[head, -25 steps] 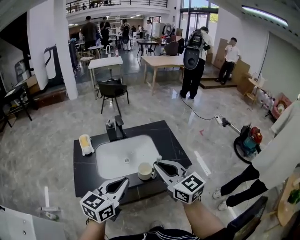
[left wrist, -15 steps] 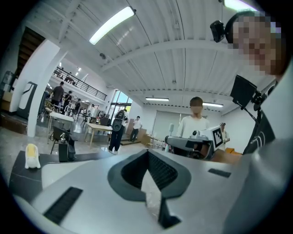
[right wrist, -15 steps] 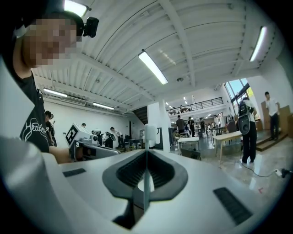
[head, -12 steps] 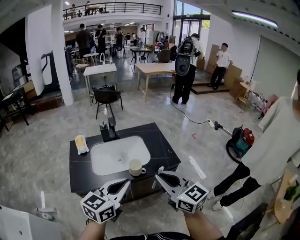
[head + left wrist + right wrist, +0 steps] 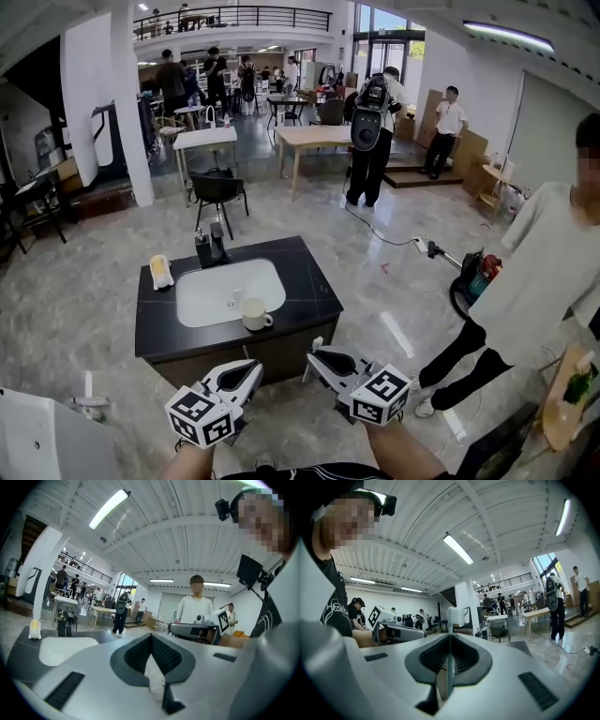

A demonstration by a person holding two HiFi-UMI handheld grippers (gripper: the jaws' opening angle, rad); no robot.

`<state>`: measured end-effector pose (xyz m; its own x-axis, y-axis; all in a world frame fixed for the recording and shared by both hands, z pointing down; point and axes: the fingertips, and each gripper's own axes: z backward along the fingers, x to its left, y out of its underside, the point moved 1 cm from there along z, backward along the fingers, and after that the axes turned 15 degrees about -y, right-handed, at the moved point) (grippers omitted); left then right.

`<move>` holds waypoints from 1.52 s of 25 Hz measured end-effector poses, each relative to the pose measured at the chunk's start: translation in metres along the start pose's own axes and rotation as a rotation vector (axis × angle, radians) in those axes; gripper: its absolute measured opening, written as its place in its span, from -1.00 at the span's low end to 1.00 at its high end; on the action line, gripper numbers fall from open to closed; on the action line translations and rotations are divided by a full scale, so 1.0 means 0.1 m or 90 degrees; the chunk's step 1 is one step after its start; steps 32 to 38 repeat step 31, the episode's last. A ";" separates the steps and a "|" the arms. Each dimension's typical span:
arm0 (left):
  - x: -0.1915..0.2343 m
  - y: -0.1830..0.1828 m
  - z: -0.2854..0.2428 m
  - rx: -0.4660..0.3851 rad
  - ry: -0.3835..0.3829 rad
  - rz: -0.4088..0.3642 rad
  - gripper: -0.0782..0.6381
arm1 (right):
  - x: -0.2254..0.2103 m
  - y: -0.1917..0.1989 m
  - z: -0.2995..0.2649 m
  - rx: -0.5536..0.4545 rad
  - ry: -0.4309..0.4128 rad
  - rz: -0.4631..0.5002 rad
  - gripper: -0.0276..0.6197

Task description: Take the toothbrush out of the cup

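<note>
Gripping a thin white toothbrush, the right gripper has its jaws closed on the handle, with the brush head standing up past the tips. The left gripper has its jaws closed together with nothing between them. Both grippers hang over the grey stone floor, off the front edge of the black surface. The cream cup with a handle stands at the front rim of the white basin, well apart from the toothbrush. 1 yellow object lies near the back left corner.
</note>
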<state>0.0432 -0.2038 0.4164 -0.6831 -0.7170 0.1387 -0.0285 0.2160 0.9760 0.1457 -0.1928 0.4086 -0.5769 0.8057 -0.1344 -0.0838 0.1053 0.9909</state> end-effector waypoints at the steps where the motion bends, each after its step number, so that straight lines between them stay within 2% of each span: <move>1: -0.05 0.01 0.02 0.000 -0.002 -0.002 -0.77 | 0.03 0.00 0.03 -0.002 -0.005 -0.001 -0.87; 8: -0.28 -0.03 0.15 -0.008 -0.010 -0.015 -0.77 | 0.21 -0.03 0.11 -0.005 -0.030 0.004 -0.87; 38: -0.38 -0.08 0.22 -0.013 -0.008 -0.017 -0.77 | 0.30 -0.06 0.20 -0.014 -0.030 -0.001 -0.87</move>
